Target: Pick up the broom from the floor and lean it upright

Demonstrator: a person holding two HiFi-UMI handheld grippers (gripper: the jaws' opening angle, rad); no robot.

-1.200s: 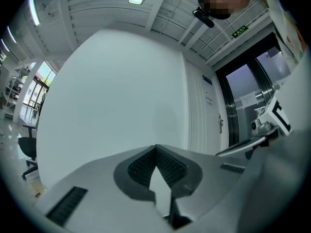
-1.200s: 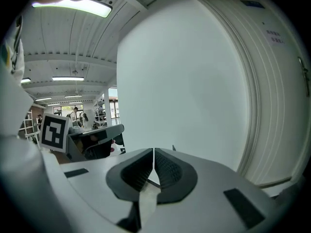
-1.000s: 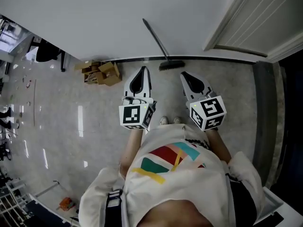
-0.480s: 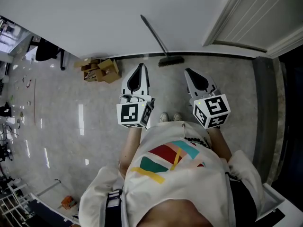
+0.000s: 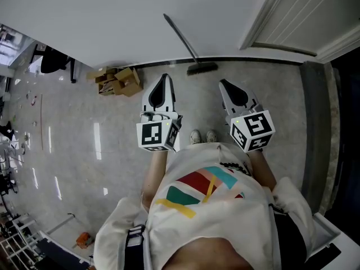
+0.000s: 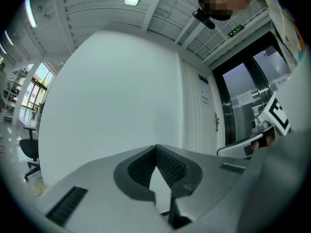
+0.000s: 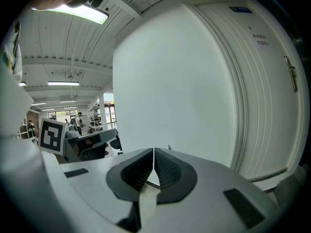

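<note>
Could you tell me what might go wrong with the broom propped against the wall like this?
The dark long-handled broom leans at a slant on the smooth white wall, with its head on the glossy grey floor, so it may slide down. The left gripper and right gripper are both shut, empty and clear of it, so catching a slip would likely be slow.

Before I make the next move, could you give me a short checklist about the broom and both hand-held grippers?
1. Broom leans on the wall, head on the floor: ok.
2. Left hand-held gripper shut and empty: ok.
3. Right hand-held gripper shut and empty: ok.
4. Both grippers apart from the broom: ok.
5. Cardboard boxes apart from the broom: ok.
6. Broom steady enough not to slide: cannot tell.
</note>
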